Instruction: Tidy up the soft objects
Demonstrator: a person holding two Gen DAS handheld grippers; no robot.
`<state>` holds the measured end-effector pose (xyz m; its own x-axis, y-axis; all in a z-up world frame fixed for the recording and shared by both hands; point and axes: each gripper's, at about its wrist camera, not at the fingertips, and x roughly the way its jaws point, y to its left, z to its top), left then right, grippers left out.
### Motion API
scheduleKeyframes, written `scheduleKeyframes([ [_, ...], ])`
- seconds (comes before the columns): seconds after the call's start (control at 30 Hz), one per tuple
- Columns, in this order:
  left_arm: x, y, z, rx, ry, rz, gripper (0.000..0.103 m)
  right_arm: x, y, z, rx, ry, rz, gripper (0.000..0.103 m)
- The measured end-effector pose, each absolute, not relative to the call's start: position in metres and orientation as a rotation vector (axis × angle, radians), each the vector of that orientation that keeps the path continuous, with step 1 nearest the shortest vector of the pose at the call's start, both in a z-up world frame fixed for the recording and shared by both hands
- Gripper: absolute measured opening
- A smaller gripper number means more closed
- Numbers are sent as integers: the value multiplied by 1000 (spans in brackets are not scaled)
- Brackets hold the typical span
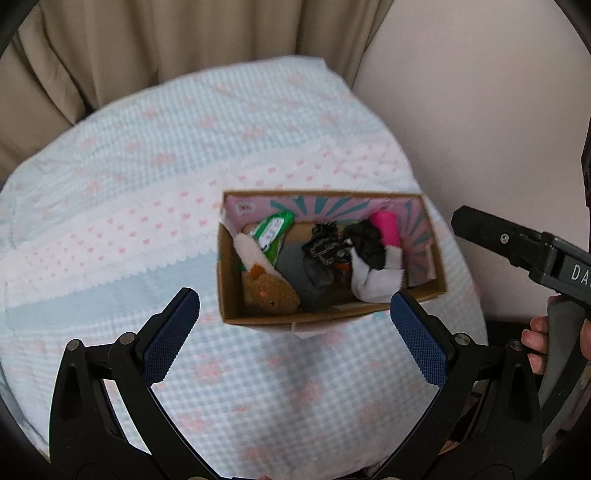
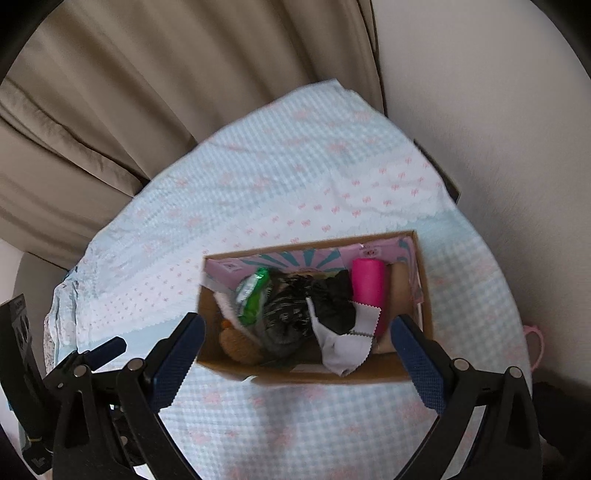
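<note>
An open cardboard box stands on a light blue checked blanket. It holds a brown plush toy, a green wipes pack, a pink roll, black fabric, a dark patterned cloth and a white cloth. My left gripper is open and empty just in front of the box. My right gripper is open and empty above the box's near edge.
Beige curtains hang behind the blanket, and a pale wall is to the right. The right gripper's body shows at the right of the left wrist view. A pink item lies at the blanket's right edge.
</note>
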<state>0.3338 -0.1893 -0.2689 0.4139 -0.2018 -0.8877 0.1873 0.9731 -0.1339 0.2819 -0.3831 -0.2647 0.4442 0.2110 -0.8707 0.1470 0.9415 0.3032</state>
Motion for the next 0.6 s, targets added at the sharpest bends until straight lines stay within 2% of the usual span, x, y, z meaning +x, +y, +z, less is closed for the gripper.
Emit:
scheduleKeyframes([
  [0.33,252,-134,-145,-8,847,-257,103,195,-326,-131,190,870,-12,100],
  [0.6,190,-82,-76,-20,625,-267,103,125,-281,-64,115,676,-113,102],
])
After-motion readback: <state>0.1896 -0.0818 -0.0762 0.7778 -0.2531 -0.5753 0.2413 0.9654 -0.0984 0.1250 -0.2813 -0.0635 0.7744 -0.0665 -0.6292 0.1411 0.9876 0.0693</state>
